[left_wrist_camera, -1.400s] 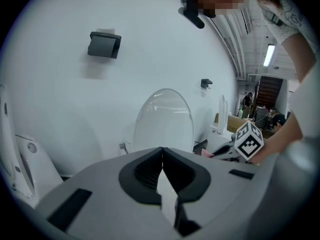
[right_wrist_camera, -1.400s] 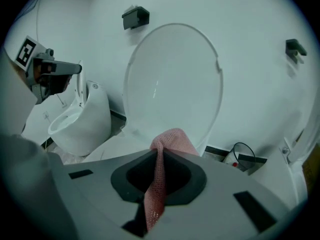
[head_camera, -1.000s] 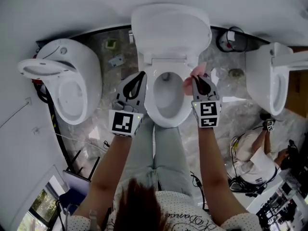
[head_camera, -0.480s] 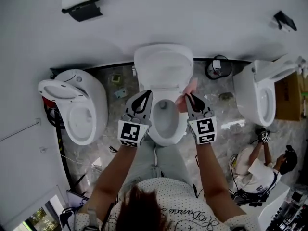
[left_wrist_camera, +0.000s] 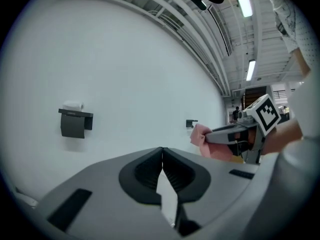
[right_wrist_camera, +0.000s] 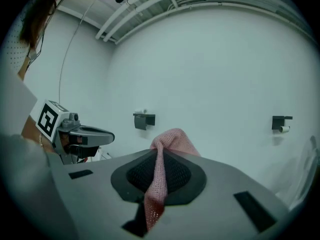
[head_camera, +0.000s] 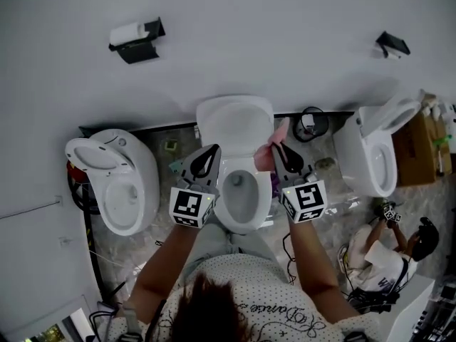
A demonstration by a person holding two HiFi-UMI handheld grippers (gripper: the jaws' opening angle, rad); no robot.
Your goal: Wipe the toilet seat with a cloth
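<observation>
The white toilet point(head_camera: 241, 191) stands below me with its lid point(head_camera: 235, 122) raised against the wall. My right gripper point(head_camera: 275, 147) hovers over the bowl's right rim, shut on a pink cloth point(head_camera: 278, 135). In the right gripper view the cloth point(right_wrist_camera: 161, 170) is pinched between the jaws and bunches above them. My left gripper point(head_camera: 212, 150) hangs over the left rim, shut with nothing in it point(left_wrist_camera: 162, 153). Both gripper views face the white wall, not the seat. The left gripper view shows the right gripper point(left_wrist_camera: 235, 134) and cloth point(left_wrist_camera: 201, 134).
A second toilet point(head_camera: 114, 180) stands to the left and a third point(head_camera: 370, 155) to the right. Paper holders point(head_camera: 135, 38) point(head_camera: 392, 43) hang on the wall. A dark bin point(head_camera: 311, 124), a cardboard box point(head_camera: 420, 140) and a seated person point(head_camera: 381, 251) are on the right.
Both grippers have lifted up and away from the bowl, and the head view has pulled back so more wall shows. The cloth stays in the right gripper.
</observation>
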